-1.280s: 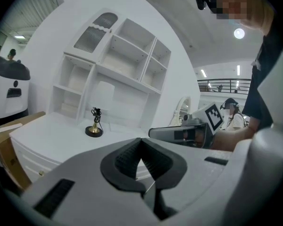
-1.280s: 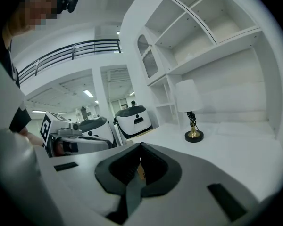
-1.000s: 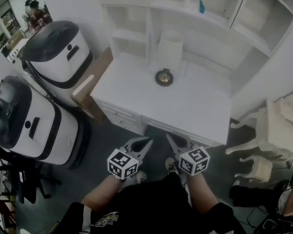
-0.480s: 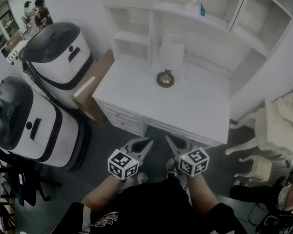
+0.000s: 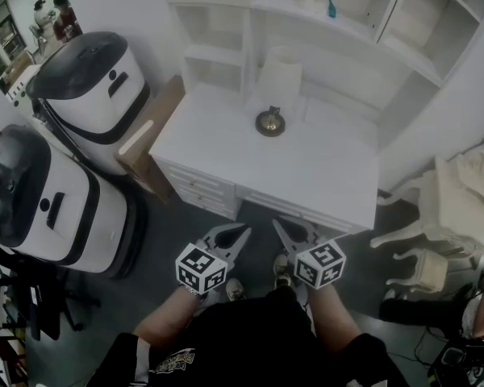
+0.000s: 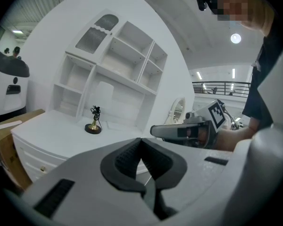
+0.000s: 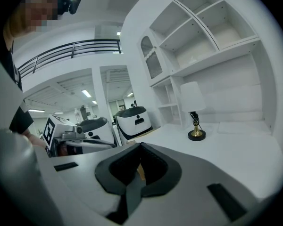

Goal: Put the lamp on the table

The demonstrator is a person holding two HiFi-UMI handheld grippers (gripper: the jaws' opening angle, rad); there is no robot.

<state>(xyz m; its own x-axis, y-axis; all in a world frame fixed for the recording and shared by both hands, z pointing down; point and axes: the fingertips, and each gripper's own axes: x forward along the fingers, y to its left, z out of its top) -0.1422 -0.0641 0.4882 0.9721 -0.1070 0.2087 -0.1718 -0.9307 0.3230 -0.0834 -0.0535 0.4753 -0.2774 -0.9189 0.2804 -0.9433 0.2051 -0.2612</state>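
The lamp (image 5: 273,95), with a white shade and a round brass base, stands upright at the back of the white desk (image 5: 306,176), under the shelf unit. It also shows in the left gripper view, lamp (image 6: 95,119), and in the right gripper view, lamp (image 7: 193,112). Both grippers hang side by side in front of the desk's front edge, well short of the lamp. My left gripper (image 5: 244,232) is shut with nothing in it, its pads meeting at the tip (image 6: 141,140). My right gripper (image 5: 277,226) is shut and empty too (image 7: 140,146).
Two big white-and-black machines (image 5: 93,83) (image 5: 44,196) stand left of the desk, with a brown box (image 5: 149,139) between them and it. A white ornate chair (image 5: 444,216) is at the right. A shelf hutch (image 5: 339,31) holding a small blue bottle (image 5: 331,8) rises behind the desk.
The head view has shifted slightly. Both grippers stay shut at the same place in front of the desk, and the lamp has not moved.
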